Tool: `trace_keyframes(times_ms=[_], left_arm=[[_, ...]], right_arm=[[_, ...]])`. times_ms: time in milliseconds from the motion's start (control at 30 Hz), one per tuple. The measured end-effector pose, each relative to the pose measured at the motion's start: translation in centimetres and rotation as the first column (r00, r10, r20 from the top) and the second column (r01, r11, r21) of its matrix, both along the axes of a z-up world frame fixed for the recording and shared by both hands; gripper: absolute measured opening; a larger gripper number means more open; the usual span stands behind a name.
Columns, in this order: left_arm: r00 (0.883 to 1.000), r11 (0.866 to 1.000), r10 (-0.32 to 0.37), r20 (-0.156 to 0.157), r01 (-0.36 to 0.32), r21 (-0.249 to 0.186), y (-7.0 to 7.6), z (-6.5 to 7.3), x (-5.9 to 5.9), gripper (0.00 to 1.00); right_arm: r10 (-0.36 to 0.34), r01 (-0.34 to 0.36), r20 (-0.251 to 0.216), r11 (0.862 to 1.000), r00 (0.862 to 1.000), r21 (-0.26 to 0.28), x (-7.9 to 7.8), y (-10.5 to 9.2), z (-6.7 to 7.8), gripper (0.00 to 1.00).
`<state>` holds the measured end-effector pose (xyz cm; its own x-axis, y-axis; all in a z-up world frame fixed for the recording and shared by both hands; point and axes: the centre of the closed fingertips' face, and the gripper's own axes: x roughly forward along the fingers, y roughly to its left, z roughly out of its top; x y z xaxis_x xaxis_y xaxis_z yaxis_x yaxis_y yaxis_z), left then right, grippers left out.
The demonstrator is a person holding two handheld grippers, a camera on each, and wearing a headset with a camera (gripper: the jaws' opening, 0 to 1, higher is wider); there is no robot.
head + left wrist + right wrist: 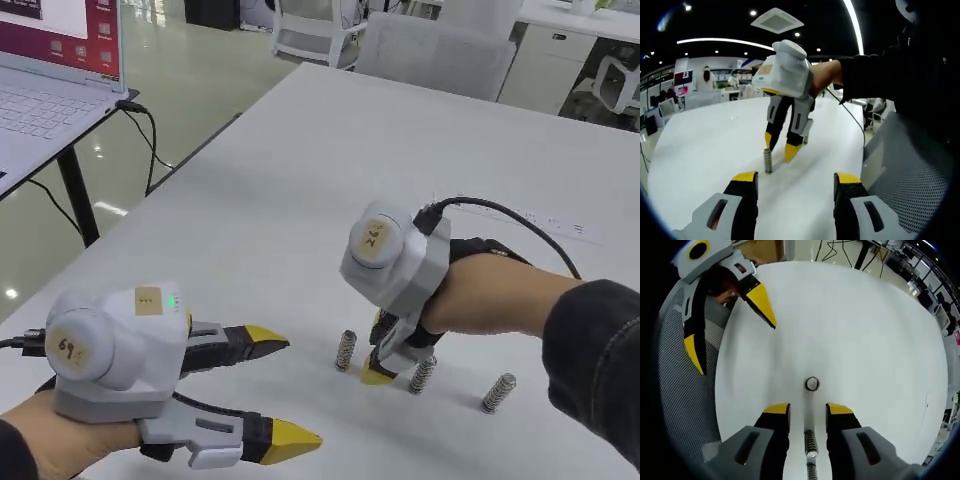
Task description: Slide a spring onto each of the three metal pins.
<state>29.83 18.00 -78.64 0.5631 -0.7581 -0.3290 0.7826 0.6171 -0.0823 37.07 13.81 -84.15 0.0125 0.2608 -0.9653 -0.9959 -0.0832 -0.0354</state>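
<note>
On the white tabletop (pixel 300 170) the right gripper (pixel 385 368) points straight down at about 4 o'clock in the head view. Its yellow tips are close to the surface and a black cable (pixel 500 208) trails off its back. In the right gripper view its fingers (pixel 777 412) stand a little apart and are clamped on nothing. A leaning spring (pixel 811 442) shows in the gap between them and touches neither finger. An upright spring (pixel 345 350) stands just beside the right gripper at its 9 o'clock. In the right gripper view it appears end-on as a small ring at 12 o'clock of the fingertips. A third spring (pixel 497 392) leans further out at 3 o'clock, apart from the other two. Whether pins sit inside the springs cannot be told.

The left gripper (pixel 280 388) is at 7 o'clock in the head view. It lies level above the tabletop with its fingers wide apart and holding nothing, aimed toward the upright spring. An open laptop (pixel 40 90) sits on a separate table at 10 o'clock.
</note>
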Motion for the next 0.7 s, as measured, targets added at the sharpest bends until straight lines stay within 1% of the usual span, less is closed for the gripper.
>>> trace_keyframes(times_ms=[100,233,267,433,533,700], left_arm=[[1.000,1.000,-0.006,0.001,0.006,0.003,-0.1,0.2,0.2,0.57],[1.000,1.000,-0.013,0.005,0.013,0.008,-0.2,0.4,0.3,0.57],[1.000,1.000,-0.014,0.006,0.014,0.009,-0.2,0.4,0.3,0.57],[1.000,1.000,-0.017,0.001,0.017,0.013,-0.3,0.3,0.3,0.58],[1.000,1.000,-0.021,0.000,0.021,0.018,-0.3,0.3,0.3,0.58],[1.000,1.000,-0.020,0.001,0.020,0.018,-0.4,0.5,0.4,0.59]], right_arm=[[-0.017,0.017,0.015,1.000,1.000,0.013,0.4,-0.6,0.3,0.32],[-0.044,0.044,-0.009,0.999,0.999,0.031,0.1,-1.4,0.4,0.34],[-0.051,0.051,-0.006,0.998,0.999,0.041,0.2,-1.6,0.4,0.36],[-0.071,0.071,-0.009,0.996,0.997,0.047,0.2,-2.7,0.2,0.44],[-0.087,0.087,-0.002,0.995,0.996,0.054,0.5,-3.2,0.3,0.46],[-0.124,0.125,-0.010,0.988,0.992,0.095,0.7,-3.7,0.6,0.51]])
